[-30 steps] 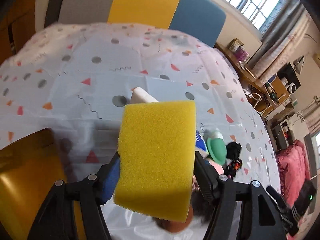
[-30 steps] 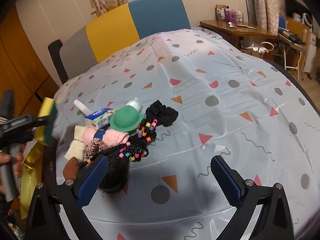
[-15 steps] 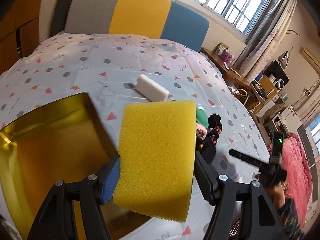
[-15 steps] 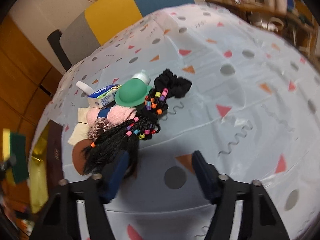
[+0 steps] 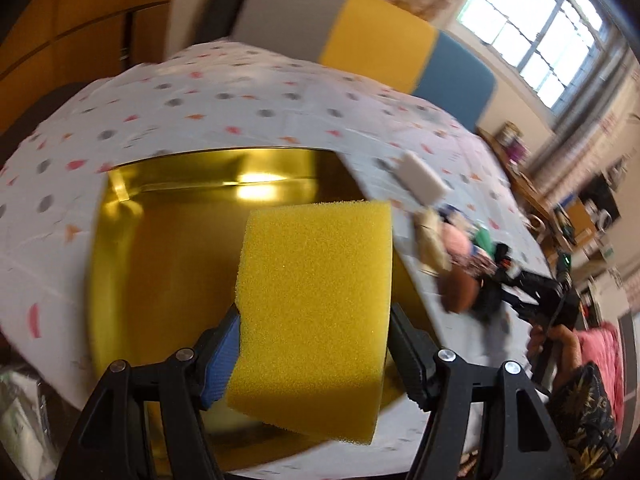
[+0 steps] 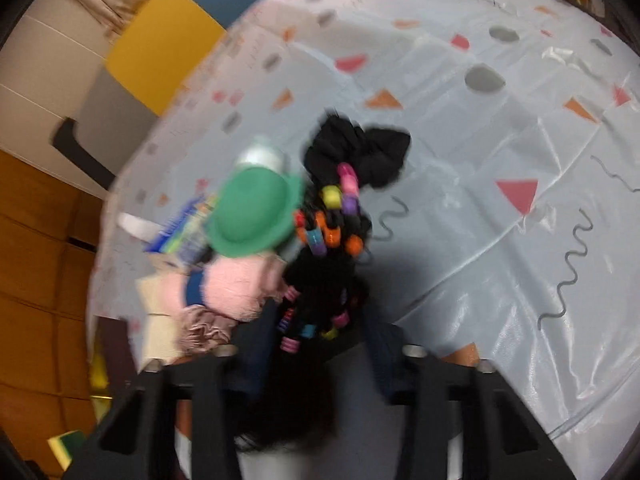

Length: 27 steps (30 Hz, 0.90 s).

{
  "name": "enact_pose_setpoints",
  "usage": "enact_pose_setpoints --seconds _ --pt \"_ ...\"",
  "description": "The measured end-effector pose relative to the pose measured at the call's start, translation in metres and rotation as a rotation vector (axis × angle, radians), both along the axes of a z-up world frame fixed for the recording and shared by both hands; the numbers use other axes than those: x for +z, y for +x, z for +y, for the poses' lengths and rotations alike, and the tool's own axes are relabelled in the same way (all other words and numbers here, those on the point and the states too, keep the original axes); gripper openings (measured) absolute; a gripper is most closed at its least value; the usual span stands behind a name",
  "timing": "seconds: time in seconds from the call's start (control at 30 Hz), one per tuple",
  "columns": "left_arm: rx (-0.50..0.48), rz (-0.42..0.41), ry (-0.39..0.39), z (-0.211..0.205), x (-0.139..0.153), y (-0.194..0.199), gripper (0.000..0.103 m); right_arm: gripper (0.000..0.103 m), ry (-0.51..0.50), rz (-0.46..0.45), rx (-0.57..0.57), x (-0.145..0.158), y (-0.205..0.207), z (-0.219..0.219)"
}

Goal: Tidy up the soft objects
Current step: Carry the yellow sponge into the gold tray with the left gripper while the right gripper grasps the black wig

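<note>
Patterned tablecloth (image 5: 168,112), left claw (image 5: 316,340) clamping yellow sponge (image 5: 316,296) over gold tray (image 5: 168,248), right claw (image 6: 316,344) just closing around beaded black wig (image 6: 320,280)

Readable text: none in either view.
Blue and white box (image 6: 188,228), just left of the green hat (image 6: 252,216): coloured print, too blurred to read.
Tablecloth (image 6: 460,152) under the green hat: only dots, triangles and squiggles, no lettering.

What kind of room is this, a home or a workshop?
Probably a home, perhaps a bedroom or living room: a patterned tablecloth covers the table, curtains hang by the window, and a padded chair stands behind it.
</note>
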<state>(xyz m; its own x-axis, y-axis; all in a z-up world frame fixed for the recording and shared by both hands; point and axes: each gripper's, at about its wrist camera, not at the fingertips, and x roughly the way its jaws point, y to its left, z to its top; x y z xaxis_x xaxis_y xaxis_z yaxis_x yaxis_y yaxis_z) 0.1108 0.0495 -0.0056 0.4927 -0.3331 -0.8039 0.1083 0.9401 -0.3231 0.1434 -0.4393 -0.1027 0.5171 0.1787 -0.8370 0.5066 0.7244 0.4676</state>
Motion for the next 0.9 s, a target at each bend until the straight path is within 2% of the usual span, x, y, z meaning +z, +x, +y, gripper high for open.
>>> enact_pose_setpoints --seconds 0.13,0.27,0.5,0.67,0.73,0.9 --pt "0.090 0.017 0.040 0.037 -0.010 0.021 0.070 0.037 -0.060 -0.001 0.056 0.002 0.006 0.007" --pt "0.144 0.042 0.046 0.056 -0.022 0.046 0.070 0.037 -0.072 0.006 0.103 0.002 0.011 0.007" --pt "0.255 0.135 0.066 0.075 -0.048 0.085 0.070 0.038 -0.115 0.019 0.138 0.000 0.017 0.010" --pt "0.240 0.131 0.134 0.072 -0.057 0.097 0.075 0.045 -0.164 0.014 0.154 -0.001 0.018 0.017" --pt "0.240 0.130 0.159 0.072 -0.060 0.101 0.084 0.047 -0.192 0.020 0.164 0.000 0.019 0.022" --pt "0.231 0.103 0.157 0.073 -0.054 0.096 0.085 0.048 -0.245 0.038 0.178 0.001 0.021 0.029"
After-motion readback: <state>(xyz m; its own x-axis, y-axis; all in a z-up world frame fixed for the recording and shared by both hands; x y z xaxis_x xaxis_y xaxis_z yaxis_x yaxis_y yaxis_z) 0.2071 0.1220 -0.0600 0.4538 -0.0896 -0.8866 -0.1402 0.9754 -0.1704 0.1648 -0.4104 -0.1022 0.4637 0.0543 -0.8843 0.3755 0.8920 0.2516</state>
